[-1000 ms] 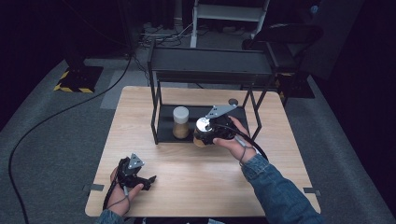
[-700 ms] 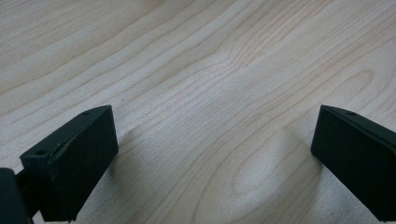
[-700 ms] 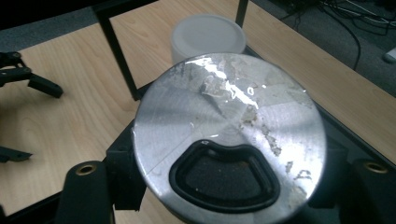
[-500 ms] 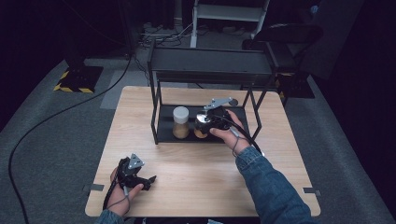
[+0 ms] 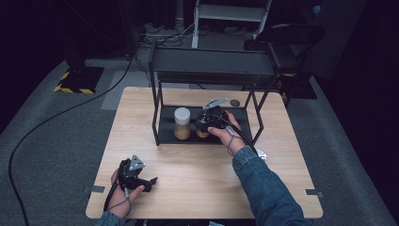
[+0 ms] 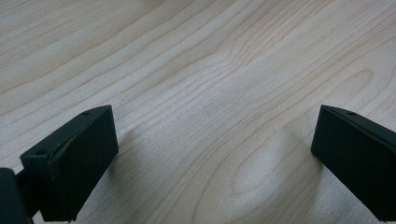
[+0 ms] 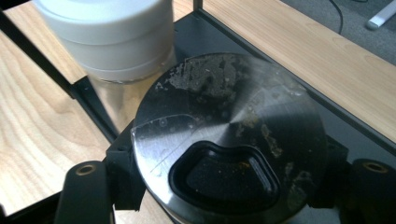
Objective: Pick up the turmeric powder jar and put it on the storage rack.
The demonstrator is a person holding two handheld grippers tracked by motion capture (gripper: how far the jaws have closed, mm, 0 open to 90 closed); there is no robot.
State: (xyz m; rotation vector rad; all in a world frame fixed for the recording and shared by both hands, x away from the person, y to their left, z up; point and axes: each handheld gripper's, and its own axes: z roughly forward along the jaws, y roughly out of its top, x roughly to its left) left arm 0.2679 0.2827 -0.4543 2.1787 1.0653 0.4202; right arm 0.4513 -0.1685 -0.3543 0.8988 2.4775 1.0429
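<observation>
Pinching a shaker (image 7: 229, 154) by its steel lid, the right gripper (image 5: 210, 123) holds it at centre frame over the rack (image 5: 165, 134) floor, beside the white-capped jar (image 5: 182, 123), probably to stand the two together. That forearm reaches up from the lower right. At lower left, the left gripper (image 5: 147, 181) rests on the table (image 5: 197, 174), jaws spread, empty.

no readable text, labels or signs
</observation>
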